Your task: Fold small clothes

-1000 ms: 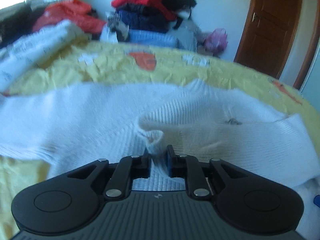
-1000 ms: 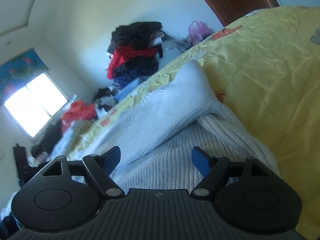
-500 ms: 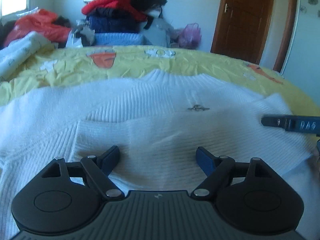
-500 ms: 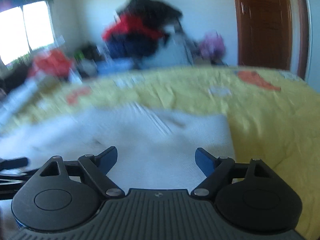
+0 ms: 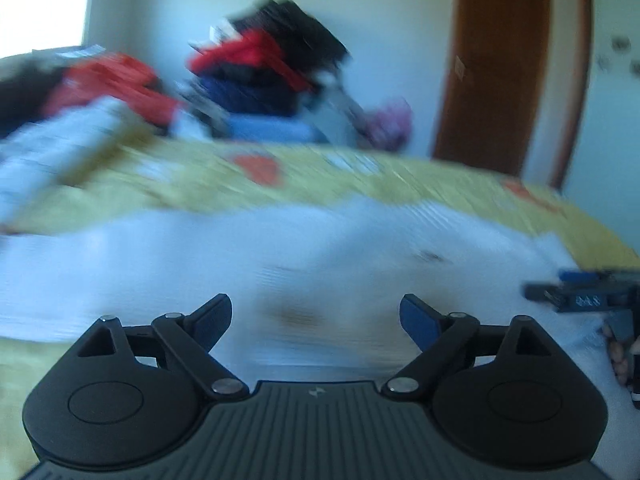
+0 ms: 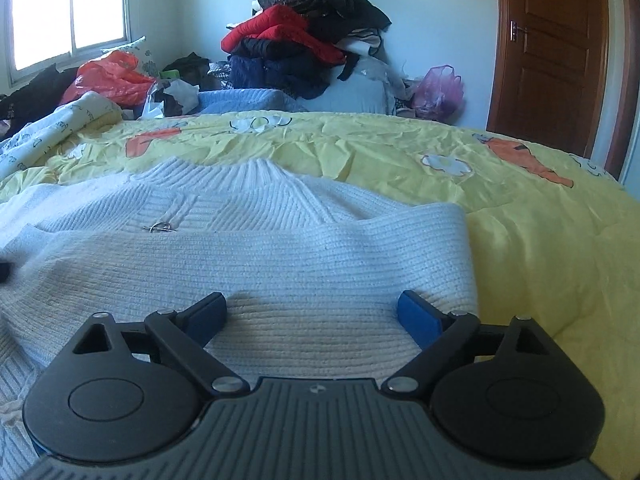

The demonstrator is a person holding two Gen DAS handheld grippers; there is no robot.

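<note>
Left wrist view (blurred). No legible brand; white characters on the black bar of the right gripper, at the right edge, are too smeared to read. The left gripper has its blue-padded jaws spread wide and opening further; nothing is pinched between them. Below and ahead of the jaws lies the white ribbed knit sweater, spread on the yellow printed bedsheet. A hand is partly visible below the right gripper. Beyond the sweater, a stack of red, black and navy clothes stands against the wall; a brown wooden door is to the right of that stack.

Right wrist view (sharp). No readable writing; only a small emblem on the gripper body. The right gripper has its jaws spread wide and opening; the pads hold nothing. The white ribbed knit sweater lies flat beneath them, a sleeve folded across its body and its collar pointing away. A small metal clip sits on the sweater's chest. Beyond the sweater: the yellow printed bedsheet, the clothes stack, an orange plastic bag to the left, a pink plastic bag and the door to the right.
</note>
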